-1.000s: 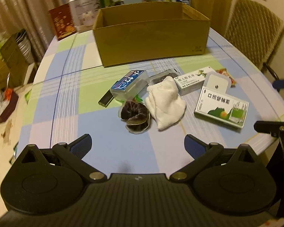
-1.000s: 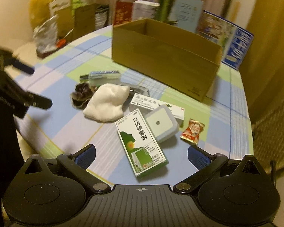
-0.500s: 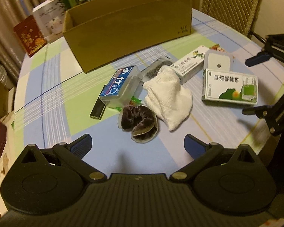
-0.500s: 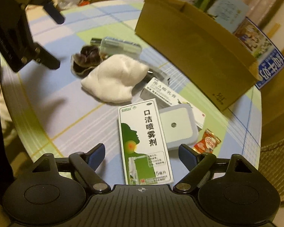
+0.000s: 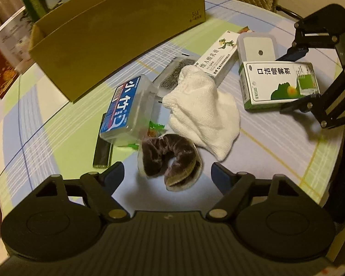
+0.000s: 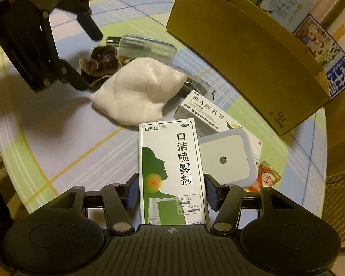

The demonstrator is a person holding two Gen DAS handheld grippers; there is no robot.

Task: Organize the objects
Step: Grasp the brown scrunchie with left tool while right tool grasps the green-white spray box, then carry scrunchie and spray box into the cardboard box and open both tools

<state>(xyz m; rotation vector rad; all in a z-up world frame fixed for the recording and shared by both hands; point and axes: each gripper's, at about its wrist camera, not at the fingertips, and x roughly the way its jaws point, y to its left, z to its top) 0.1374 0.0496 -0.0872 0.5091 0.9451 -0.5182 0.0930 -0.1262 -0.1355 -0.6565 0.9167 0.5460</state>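
Setting: round table [image 5: 57, 138] with a checked cloth, strewn with small items; open cardboard box [image 5: 117, 39] at the far side.
Left gripper [image 5: 168, 172]: fingers apart, just been closing in, straddling the near end of the brown scrunchie [image 5: 170, 158]; pads not yet pressing on it, nothing held.
Right gripper [image 6: 170, 193]: fingers just been closing in on either side of the green spray box [image 6: 170, 172]; pads at or nearly at its long edges, firm contact not certain; box flat on the cloth.
White cloth [image 5: 207, 115]: bunched in the middle of the heap, just beyond the scrunchie.
Blue-labelled case [image 5: 126, 105]: clear plastic, left of the white cloth, resting partly over a dark flat bar [image 5: 101, 154].
Ointment carton [image 5: 218, 57]: long and white, between the white cloth and a pale square pad [image 5: 257, 48].
Snack packet [image 6: 266, 174]: red and orange, just beside the pad, near the table edge.
Cardboard box contents: inside hidden from both views; nothing seen placed there.
Progress: seemingly at the start; every item visible lies on the table, none lifted.
Left to do: probably grip the scrunchie and spray box, carry them to the cardboard box, then clear the rest.
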